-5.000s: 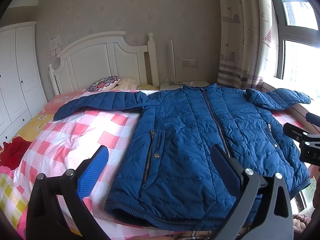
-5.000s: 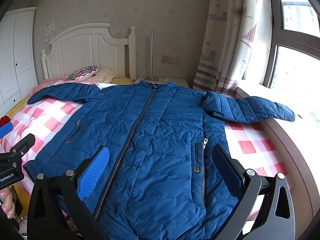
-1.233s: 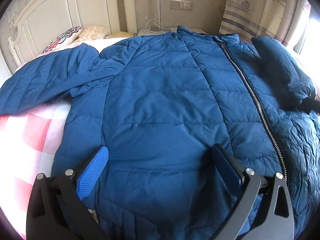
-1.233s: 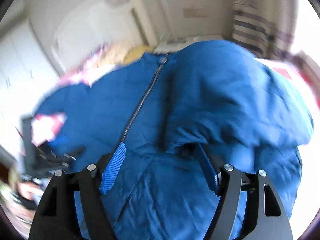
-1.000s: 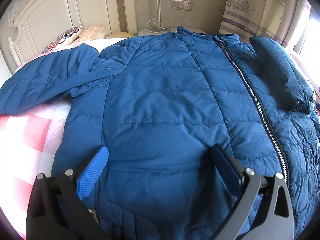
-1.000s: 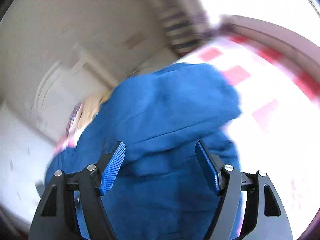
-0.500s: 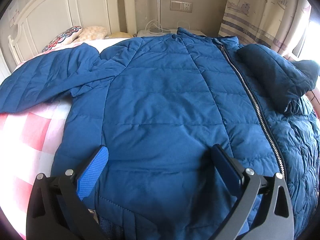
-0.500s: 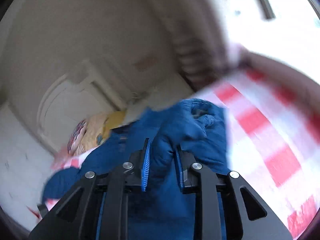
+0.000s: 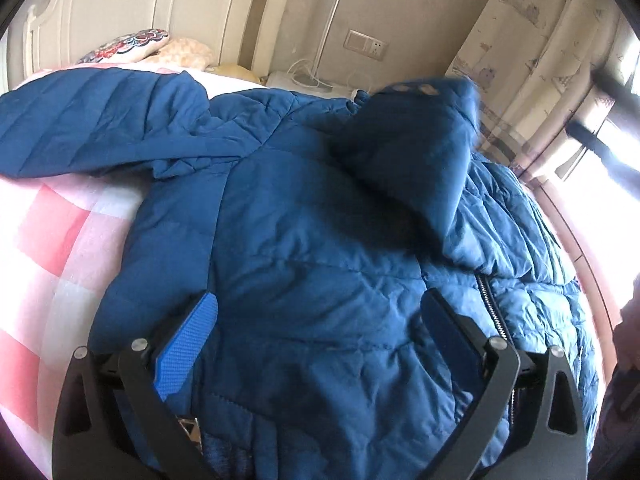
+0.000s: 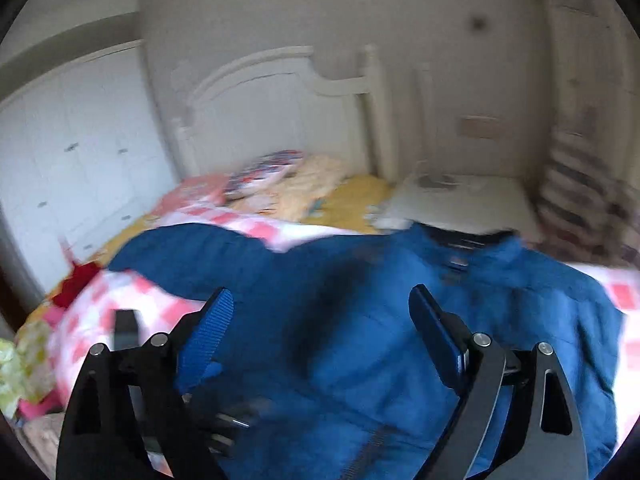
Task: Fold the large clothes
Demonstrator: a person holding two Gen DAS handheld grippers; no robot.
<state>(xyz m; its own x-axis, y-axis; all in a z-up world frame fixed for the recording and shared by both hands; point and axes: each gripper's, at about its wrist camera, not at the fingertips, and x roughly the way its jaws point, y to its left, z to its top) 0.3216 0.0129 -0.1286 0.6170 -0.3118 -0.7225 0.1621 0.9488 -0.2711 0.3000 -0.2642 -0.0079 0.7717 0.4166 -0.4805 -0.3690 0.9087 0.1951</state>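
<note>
Your left gripper [image 9: 316,340] hangs low over the front panel of the blue quilted jacket [image 9: 304,240], jaws wide apart, gripping nothing; likely parked there to pin the body flat during the fold. Your right gripper [image 10: 320,328] is also spread wide and empty, above the jacket's midsection; that view is motion-blurred, so contact can't be judged.

The jacket lies face up on the pink-checked bedspread [image 9: 48,240], collar end far ahead of both grippers. One sleeve [image 9: 420,152] sits folded in across the chest, ahead and right of your left gripper, covering the upper zipper [image 9: 492,308]. The other sleeve [image 9: 92,128] is stretched out ahead-left, not yet folded. Fabric is puffy, so folds will probably spring back.
</note>
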